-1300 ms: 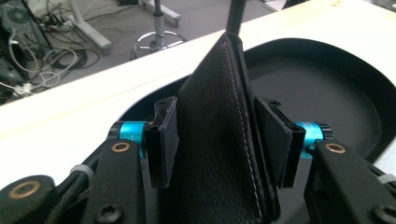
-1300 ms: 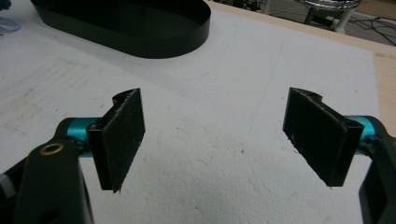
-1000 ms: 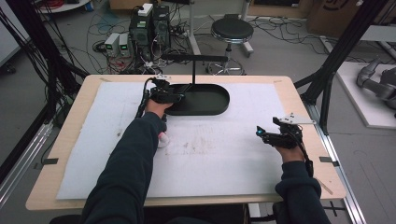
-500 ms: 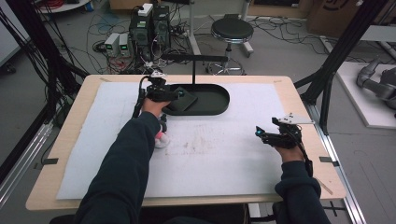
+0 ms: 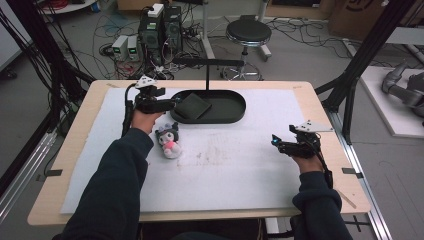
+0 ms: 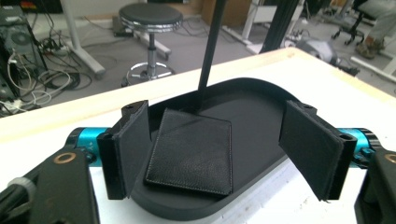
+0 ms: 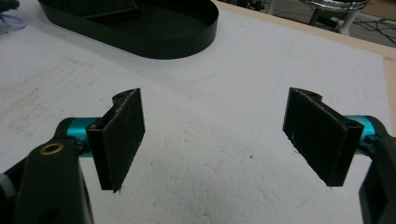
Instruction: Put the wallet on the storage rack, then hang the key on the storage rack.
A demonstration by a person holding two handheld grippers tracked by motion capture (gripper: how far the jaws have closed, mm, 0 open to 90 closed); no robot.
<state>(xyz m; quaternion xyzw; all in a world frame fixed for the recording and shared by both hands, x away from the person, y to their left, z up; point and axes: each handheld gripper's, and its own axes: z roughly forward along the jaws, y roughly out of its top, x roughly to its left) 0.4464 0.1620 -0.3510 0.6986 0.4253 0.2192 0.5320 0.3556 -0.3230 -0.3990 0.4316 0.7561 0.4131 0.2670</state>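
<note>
From the high view, the left gripper (image 5: 170,104) hangs at the left end of the black tray (image 5: 235,116), and a black wallet (image 5: 194,107) lies inside that end, tilted against the rim. A small plush toy (image 5: 169,140) lies on the white mat (image 5: 240,165), just beside the left forearm. The right gripper (image 5: 278,143) rests well apart, over the bare mat near the right edge.

In the left gripper view, the jaws stand wide apart and released, with the wallet (image 6: 190,150) lying free between them in the tray (image 6: 261,116).

In the right gripper view, the jaws are likewise spread and grasp nothing.

The wallet seems already placed; the toy looks left to be dealt with.
</note>
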